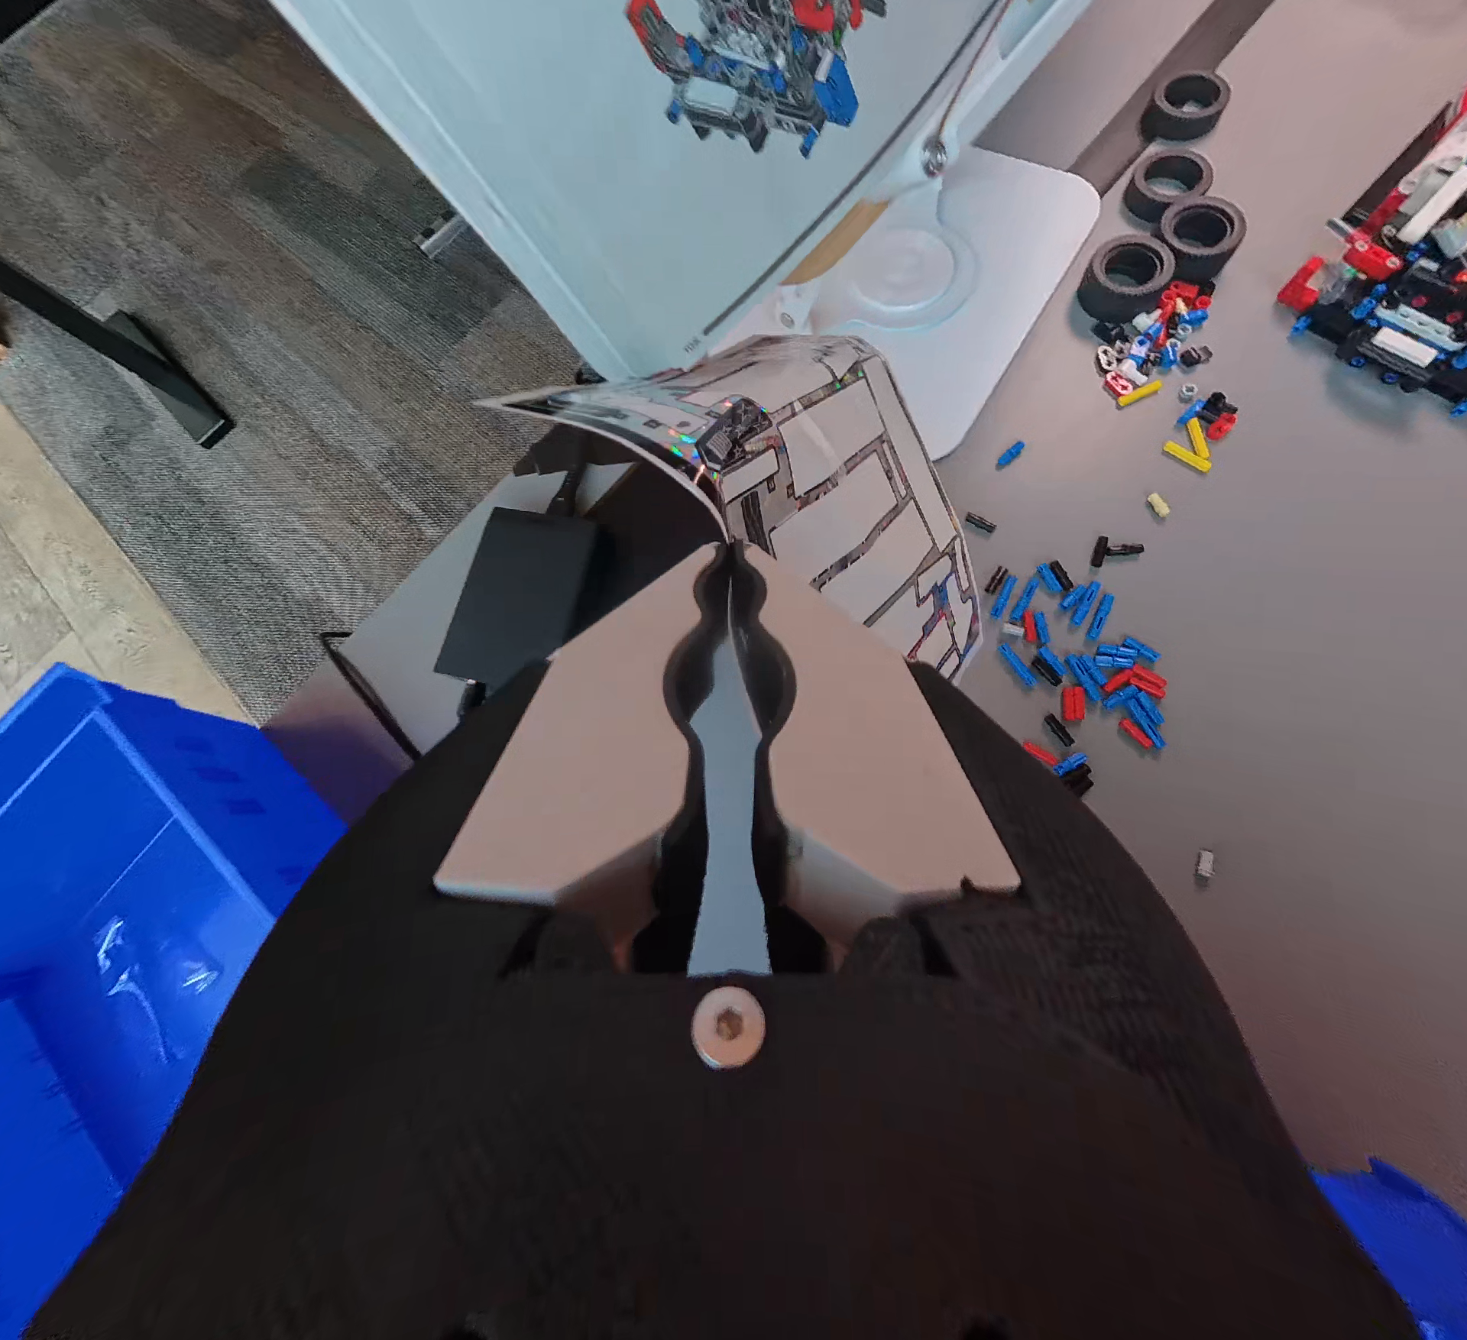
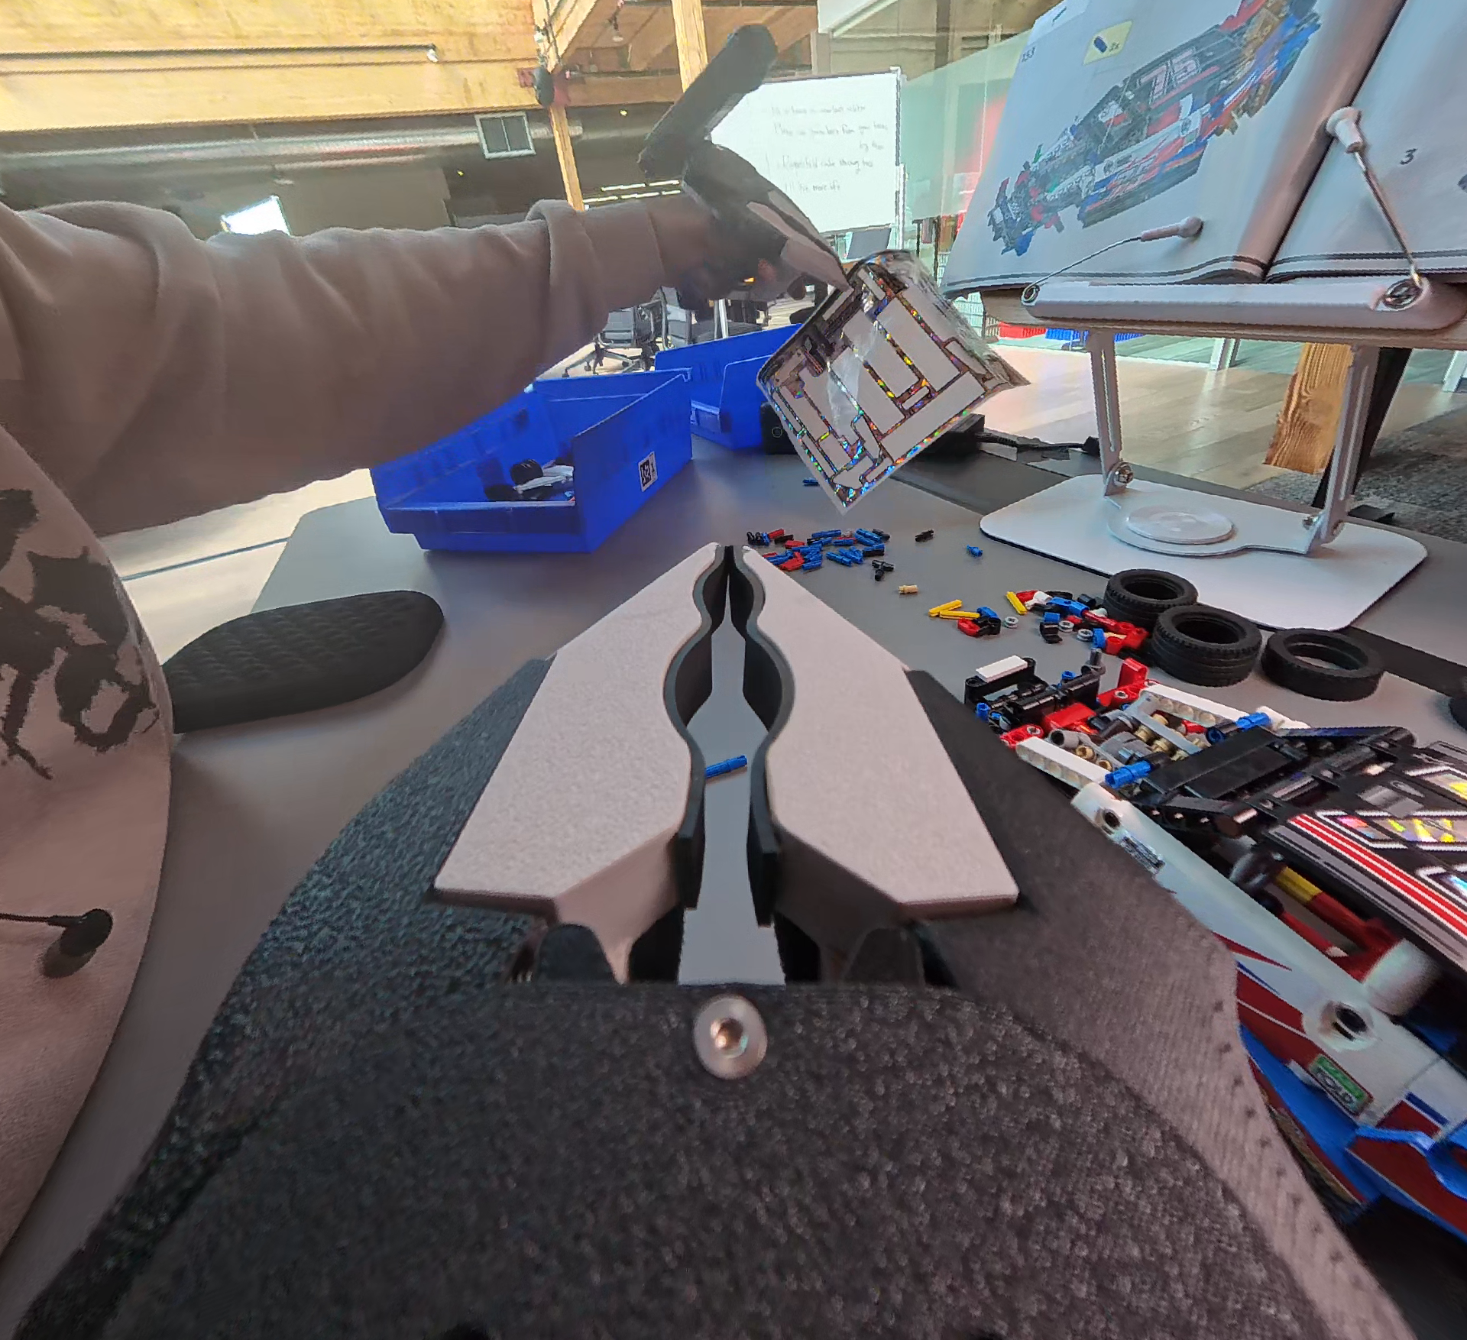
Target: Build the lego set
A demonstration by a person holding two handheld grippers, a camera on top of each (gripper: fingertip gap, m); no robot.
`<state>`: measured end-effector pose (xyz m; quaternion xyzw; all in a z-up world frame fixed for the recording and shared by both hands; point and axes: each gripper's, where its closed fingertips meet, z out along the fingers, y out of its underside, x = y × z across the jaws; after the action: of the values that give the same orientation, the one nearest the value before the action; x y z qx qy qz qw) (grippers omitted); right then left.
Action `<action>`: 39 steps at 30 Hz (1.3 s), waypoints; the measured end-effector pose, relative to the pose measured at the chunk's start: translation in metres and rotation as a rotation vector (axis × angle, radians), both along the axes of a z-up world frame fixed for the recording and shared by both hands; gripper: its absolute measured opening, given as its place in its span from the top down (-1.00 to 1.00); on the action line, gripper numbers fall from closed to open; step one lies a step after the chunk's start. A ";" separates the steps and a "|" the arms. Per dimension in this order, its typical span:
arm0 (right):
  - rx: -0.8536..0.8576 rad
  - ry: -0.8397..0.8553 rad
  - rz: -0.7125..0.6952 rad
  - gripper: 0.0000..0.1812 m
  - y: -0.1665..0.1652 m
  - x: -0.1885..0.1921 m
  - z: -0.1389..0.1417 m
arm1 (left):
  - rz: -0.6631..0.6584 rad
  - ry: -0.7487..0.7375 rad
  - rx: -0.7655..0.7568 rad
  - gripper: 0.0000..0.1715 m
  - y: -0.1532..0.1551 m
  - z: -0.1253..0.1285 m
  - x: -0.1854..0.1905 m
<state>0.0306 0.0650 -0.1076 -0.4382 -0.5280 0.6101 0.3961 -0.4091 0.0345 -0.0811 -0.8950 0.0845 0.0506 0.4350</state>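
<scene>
Progress: red, white and blue lego car (image 2: 1270,865) largely built | four black rubber tyres (image 1: 1175,191) unfitted | my left gripper (image 1: 729,556) pinches mostly peeled sticker sheet (image 1: 833,492) | right gripper (image 2: 734,556) closed, empty.

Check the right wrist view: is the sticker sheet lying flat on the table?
No. The sticker sheet hangs curled in the air above the table, pinched at its top corner by the left gripper.

My left view: open instruction booklet (image 1: 603,32) motion-blurred, top cut off; red-white-blue lego car (image 1: 1397,286), right of booklet, cropped by edge.
</scene>
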 end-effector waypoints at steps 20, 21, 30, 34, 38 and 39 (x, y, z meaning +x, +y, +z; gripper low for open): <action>0.013 0.004 -0.017 1.00 0.004 0.001 0.000 | 0.324 0.596 -0.275 1.00 -0.032 -0.092 -0.105; 0.011 0.004 -0.017 1.00 0.004 0.001 0.000 | 0.301 0.614 -0.308 1.00 -0.034 -0.098 -0.104; 0.011 0.004 -0.017 1.00 0.004 0.001 0.000 | 0.398 0.475 -0.335 1.00 -0.036 -0.113 -0.107; 0.011 0.002 -0.017 1.00 0.004 0.001 -0.001 | 0.537 0.398 -0.224 1.00 -0.027 -0.095 -0.121; 0.016 0.000 -0.019 1.00 0.004 0.001 -0.001 | 0.616 0.260 -0.257 0.60 -0.028 -0.107 -0.122; 0.016 0.004 -0.019 1.00 0.004 0.002 0.000 | 0.630 0.280 -0.240 0.60 -0.029 -0.102 -0.124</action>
<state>0.0321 0.0690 -0.1074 -0.4391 -0.5278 0.6029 0.4064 -0.5336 0.0050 -0.1829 -0.9062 -0.1314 0.2939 0.2743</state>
